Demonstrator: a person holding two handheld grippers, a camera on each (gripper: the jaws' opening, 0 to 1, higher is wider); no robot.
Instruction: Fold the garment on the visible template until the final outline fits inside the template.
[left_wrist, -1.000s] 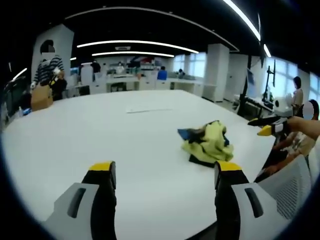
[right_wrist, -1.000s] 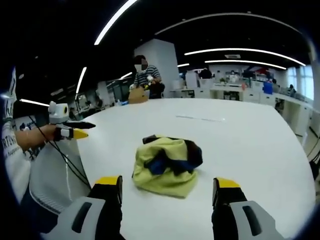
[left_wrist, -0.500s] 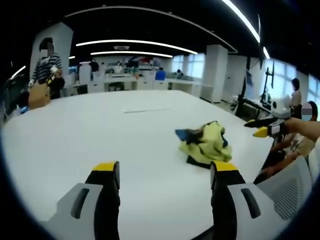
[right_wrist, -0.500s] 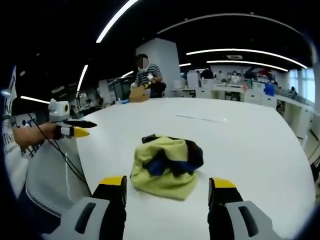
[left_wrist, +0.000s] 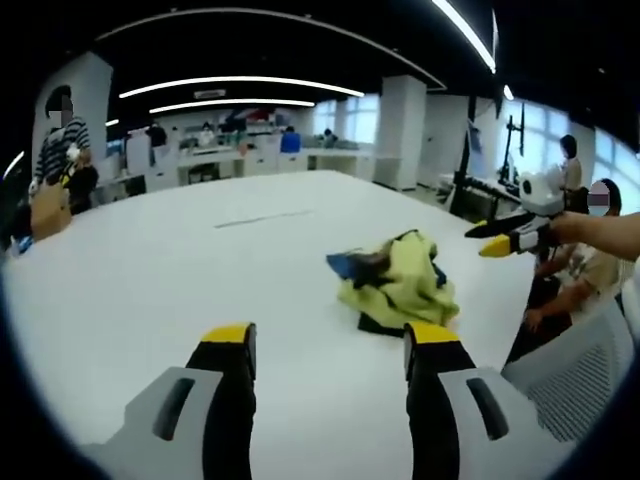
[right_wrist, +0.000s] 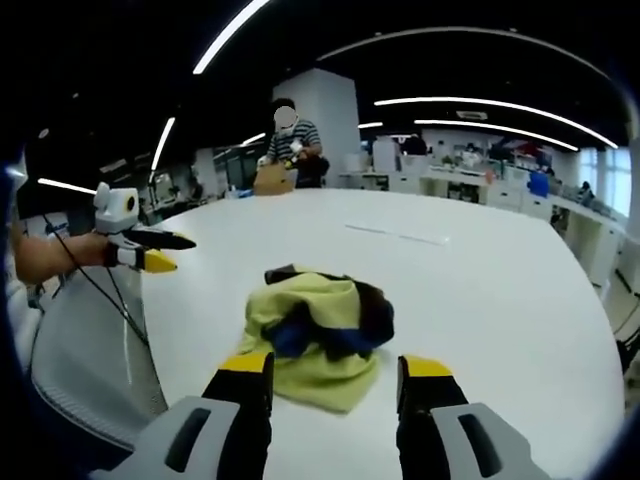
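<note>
A crumpled yellow-green garment (left_wrist: 397, 288) with dark blue and black parts lies in a heap on the white table (left_wrist: 150, 290). My left gripper (left_wrist: 330, 338) is open and empty, short of the heap and to its left. The right gripper (left_wrist: 508, 236) hovers off the heap's right side in the left gripper view. In the right gripper view the garment (right_wrist: 318, 325) sits just beyond my right gripper (right_wrist: 335, 365), which is open with the cloth's near edge showing between its jaws. The left gripper (right_wrist: 148, 251) shows at the left, held by a hand.
A thin pale strip (left_wrist: 264, 217) is marked on the table beyond the garment. A white mesh chair (left_wrist: 572, 368) stands at the table edge by a seated person (left_wrist: 592, 268). A person in a striped shirt (right_wrist: 288, 140) stands by a cardboard box (right_wrist: 270, 178). Desks and people fill the background.
Both grippers' jaws have narrowed slightly while staying open. The right gripper has come closer to the garment; the left gripper view has swung a little, with the heap now nearer its centre.
</note>
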